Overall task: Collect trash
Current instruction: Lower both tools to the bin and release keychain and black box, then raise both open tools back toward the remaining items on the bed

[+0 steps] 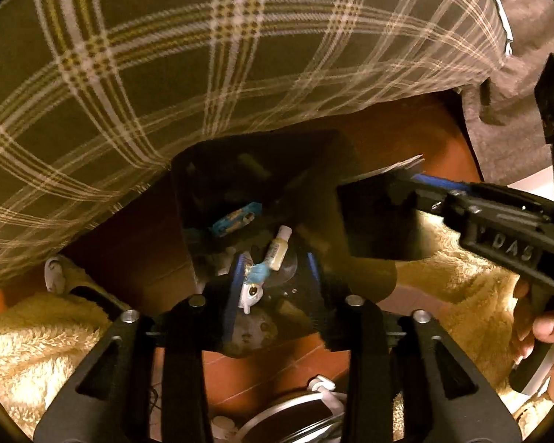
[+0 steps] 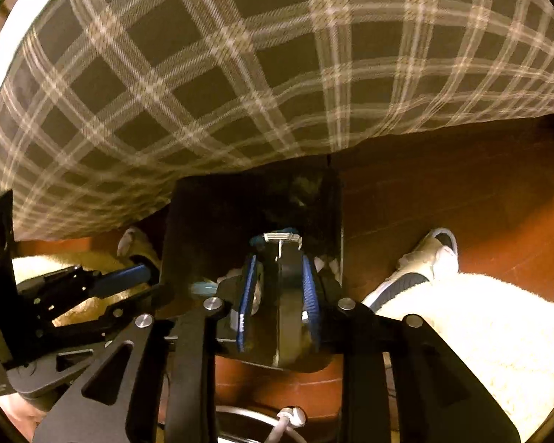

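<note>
floor: red-brown tiles (image 2: 443, 199) under you, plaid blanket (image 1: 166, 74) behind
bin: black bin (image 2: 188, 221) below both grippers, trash inside, small bottle (image 1: 277, 249) among it
left gripper (image 1: 275, 277): your jaws narrow, pressing nothing
right gripper (image 2: 279, 277): narrow, a dark strip between the fingers; grip unclear

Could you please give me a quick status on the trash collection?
Left claw open above black bin, small bottle lying inside. Right claw over bin, dark item between fingers, grip unclear. Plaid bedcover hangs at bin's far edge.
</note>
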`<state>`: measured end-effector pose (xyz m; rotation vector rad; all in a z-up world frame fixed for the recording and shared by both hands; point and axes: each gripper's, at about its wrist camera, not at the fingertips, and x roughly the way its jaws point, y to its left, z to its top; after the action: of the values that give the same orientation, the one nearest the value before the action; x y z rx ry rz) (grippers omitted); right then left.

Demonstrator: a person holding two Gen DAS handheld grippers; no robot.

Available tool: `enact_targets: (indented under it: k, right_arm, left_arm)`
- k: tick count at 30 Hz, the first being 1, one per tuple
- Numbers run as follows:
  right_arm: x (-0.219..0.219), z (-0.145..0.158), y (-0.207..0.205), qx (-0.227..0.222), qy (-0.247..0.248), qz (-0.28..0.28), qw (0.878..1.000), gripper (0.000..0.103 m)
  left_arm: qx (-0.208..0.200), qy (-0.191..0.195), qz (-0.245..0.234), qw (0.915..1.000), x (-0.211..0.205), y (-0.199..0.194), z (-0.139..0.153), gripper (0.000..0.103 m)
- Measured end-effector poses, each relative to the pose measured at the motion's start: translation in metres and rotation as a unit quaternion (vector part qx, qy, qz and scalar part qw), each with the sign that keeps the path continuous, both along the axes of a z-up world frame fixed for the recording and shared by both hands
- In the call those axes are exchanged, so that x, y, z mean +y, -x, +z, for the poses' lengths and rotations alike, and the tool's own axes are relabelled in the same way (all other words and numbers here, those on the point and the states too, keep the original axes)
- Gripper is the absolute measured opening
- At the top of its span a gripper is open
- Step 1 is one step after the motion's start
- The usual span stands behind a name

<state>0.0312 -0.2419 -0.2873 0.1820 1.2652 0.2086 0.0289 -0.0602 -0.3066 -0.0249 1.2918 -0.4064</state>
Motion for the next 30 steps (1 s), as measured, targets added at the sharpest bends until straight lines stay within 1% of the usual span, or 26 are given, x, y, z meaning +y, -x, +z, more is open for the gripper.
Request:
enact_targets:
  k: [2, 3, 5, 6, 7, 8, 9, 11, 14, 15, 16, 17, 18, 20, 22, 28, 30]
  right_arm:
    - [-0.004, 0.009, 0.0, -0.012, 0.002, -0.004, 1.0, 0.034]
    - [-0.006, 0.014, -0.001, -0.017, 0.002, -0.005, 1.0, 0.037]
    - [-0.009, 0.026, -0.001, -0.029, 0.0, -0.009, 1.0, 0.046]
    - [-0.011, 0.033, -0.001, -0.037, 0.0, -0.01, 0.999, 0.048]
    - [-0.012, 0.039, -0.002, -0.043, -0.001, -0.011, 0.999, 0.054]
    - [-0.013, 0.046, -0.002, -0.051, 0.0, -0.011, 0.999, 0.062]
    - [-0.015, 0.059, -0.002, -0.066, 0.004, -0.012, 0.998, 0.065]
    - [-0.018, 0.077, -0.003, -0.088, 0.011, -0.014, 0.996, 0.079]
    - [-0.022, 0.113, -0.005, -0.132, 0.012, -0.02, 0.991, 0.088]
    - [-0.023, 0.129, -0.006, -0.151, 0.009, -0.021, 0.988, 0.09]
    - [-0.024, 0.14, -0.008, -0.163, 0.007, -0.022, 0.986, 0.092]
    - [-0.025, 0.151, -0.009, -0.176, 0.005, -0.022, 0.984, 0.093]
    - [-0.025, 0.162, -0.011, -0.189, 0.003, -0.021, 0.982, 0.094]
    - [-0.025, 0.183, -0.019, -0.213, 0.0, -0.019, 0.977, 0.1]
    - [-0.025, 0.198, -0.032, -0.227, -0.003, -0.018, 0.974, 0.1]
    - [-0.022, 0.226, -0.071, -0.248, -0.01, -0.017, 0.969, 0.1]
    - [-0.015, 0.23, -0.087, -0.252, -0.003, -0.016, 0.968, 0.1]
  left_arm:
    - [-0.006, 0.0, 0.004, 1.0, 0.004, -0.001, 0.005, 0.051]
    - [-0.01, -0.001, 0.005, 0.9999, 0.004, -0.001, 0.009, 0.052]
    - [-0.018, -0.005, 0.008, 0.9998, 0.006, -0.001, 0.018, 0.058]
    - [-0.024, -0.008, 0.009, 0.9996, 0.007, -0.001, 0.025, 0.061]
    - [-0.03, -0.009, 0.009, 0.9995, 0.008, 0.0, 0.032, 0.066]
    - [-0.042, -0.01, 0.009, 0.999, 0.009, 0.001, 0.042, 0.072]
    - [-0.055, -0.012, 0.008, 0.9984, 0.01, 0.002, 0.054, 0.075]
    - [-0.078, -0.015, 0.009, 0.9968, 0.012, 0.002, 0.075, 0.083]
    - [-0.113, -0.011, 0.016, 0.9934, 0.018, 0.001, 0.111, 0.09]
    - [-0.126, -0.009, 0.02, 0.9918, 0.02, 0.0, 0.124, 0.091]
    - [-0.135, -0.007, 0.023, 0.9906, 0.023, -0.001, 0.132, 0.093]
    - [-0.148, -0.004, 0.028, 0.9886, 0.026, -0.004, 0.147, 0.095]
    - [-0.154, -0.002, 0.03, 0.9876, 0.029, -0.005, 0.154, 0.095]
    - [-0.169, 0.002, 0.038, 0.9849, 0.036, -0.012, 0.173, 0.095]
    - [-0.179, 0.002, 0.043, 0.9829, 0.039, -0.02, 0.185, 0.095]
    - [-0.208, -0.004, 0.058, 0.9765, 0.05, -0.061, 0.224, 0.095]
    - [-0.217, -0.01, 0.061, 0.9743, 0.051, -0.074, 0.229, 0.095]
